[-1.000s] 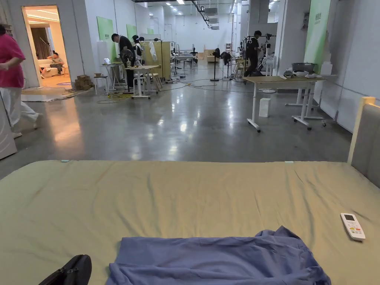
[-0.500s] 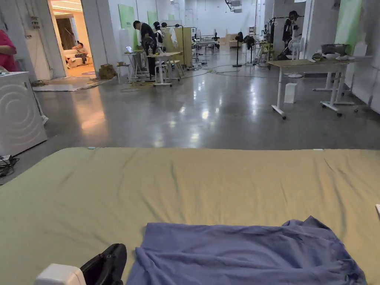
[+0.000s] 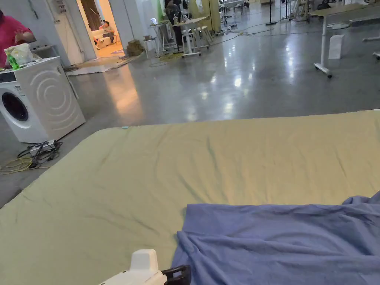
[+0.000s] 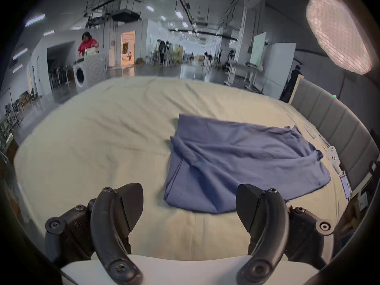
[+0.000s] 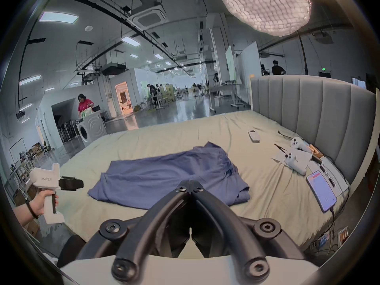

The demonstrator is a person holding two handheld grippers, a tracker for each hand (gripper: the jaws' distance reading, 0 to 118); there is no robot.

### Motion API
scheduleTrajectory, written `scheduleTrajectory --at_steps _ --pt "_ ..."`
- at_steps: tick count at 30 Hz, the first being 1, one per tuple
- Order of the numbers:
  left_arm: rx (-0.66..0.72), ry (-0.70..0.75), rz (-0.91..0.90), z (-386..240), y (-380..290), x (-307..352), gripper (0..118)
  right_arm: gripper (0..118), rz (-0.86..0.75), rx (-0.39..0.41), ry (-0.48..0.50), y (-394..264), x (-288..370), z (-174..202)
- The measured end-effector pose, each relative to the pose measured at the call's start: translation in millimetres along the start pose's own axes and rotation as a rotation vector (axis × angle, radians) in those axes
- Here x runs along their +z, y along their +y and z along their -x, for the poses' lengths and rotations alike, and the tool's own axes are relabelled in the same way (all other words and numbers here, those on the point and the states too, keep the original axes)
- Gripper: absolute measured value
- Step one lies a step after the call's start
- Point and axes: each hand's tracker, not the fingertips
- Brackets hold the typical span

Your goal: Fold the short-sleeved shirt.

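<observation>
We have the blue short-sleeved shirt [image 4: 242, 162] lying rumpled on the green bed sheet [image 4: 92, 145], right of centre in the left gripper view and along the lower right of the head view; it looks loosely doubled over itself, with ridges running across it and one sleeve bunched at its far right end, so we judge no tidy fold has been made yet; our left gripper [image 4: 189, 205] sits at the bottom of its own view with its jaws spread wide and nothing between them, just short of the shirt's near left corner, not touching it; our right gripper [image 5: 190, 183] shows at lower centre of its view, jaws pressed together tip to tip with nothing between them, in front of the shirt's near edge; off to the right of that view a remote control [image 5: 254, 135] and a phone [image 5: 320, 190] lie well apart from the cloth; by our reckoning, smoothing, the sleeves and every fold are still ahead of us.
</observation>
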Motion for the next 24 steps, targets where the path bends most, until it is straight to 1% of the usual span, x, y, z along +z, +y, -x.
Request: scheduleTrajectory --at_steps 2,4,6,9,10,11,13,14,15,17,19,21,22,23,24 --pt "0.062 -0.045 0.053 8 -3 -29 92 0 0.015 0.035 -0.009 -3 -1 0" --pt "0.062 0.004 0.102 11 -5 -51 83 0 0.041 0.084 -0.010 -5 0 0" --pt "0.056 0.034 0.120 14 -8 -67 76 0 0.062 0.073 -0.010 -8 0 -6" --pt "0.017 0.052 0.139 8 -9 -76 75 0 0.098 0.044 -0.024 -15 -1 -15" --pt "-0.022 0.063 0.139 5 -10 -75 70 0 0.109 0.036 -0.032 -18 -1 -19" --pt "-0.060 0.077 0.139 2 -9 -74 59 0 0.115 0.031 -0.038 -20 -2 -22" --pt "-0.106 0.099 0.132 -8 -10 -69 26 0 0.128 0.017 -0.052 -24 -2 -25" --pt "-0.114 0.106 0.124 -12 -11 -68 18 0 0.138 0.011 -0.055 -26 -3 -27" --pt "-0.108 0.098 0.127 -14 -11 -68 14 0 0.146 0.000 -0.059 -28 -4 -29" --pt "-0.095 0.090 0.140 -19 -10 -71 13 0 0.159 -0.034 -0.062 -31 -6 -33" --pt "-0.093 0.085 0.153 -21 -9 -73 9 0 0.172 -0.067 -0.058 -33 -10 -40" --pt "-0.132 0.089 0.167 -19 -11 -80 9 0 0.174 -0.074 -0.054 -32 -21 -48" --pt "-0.172 0.093 0.179 -20 -12 -82 9 4 0.171 -0.072 -0.058 -31 -30 -53" --pt "-0.187 0.098 0.189 -22 -12 -84 9 16 0.172 -0.067 -0.063 -31 -42 -60" --pt "-0.181 0.102 0.197 -24 -10 -86 9 44 0.182 -0.061 -0.068 -32 -58 -68"
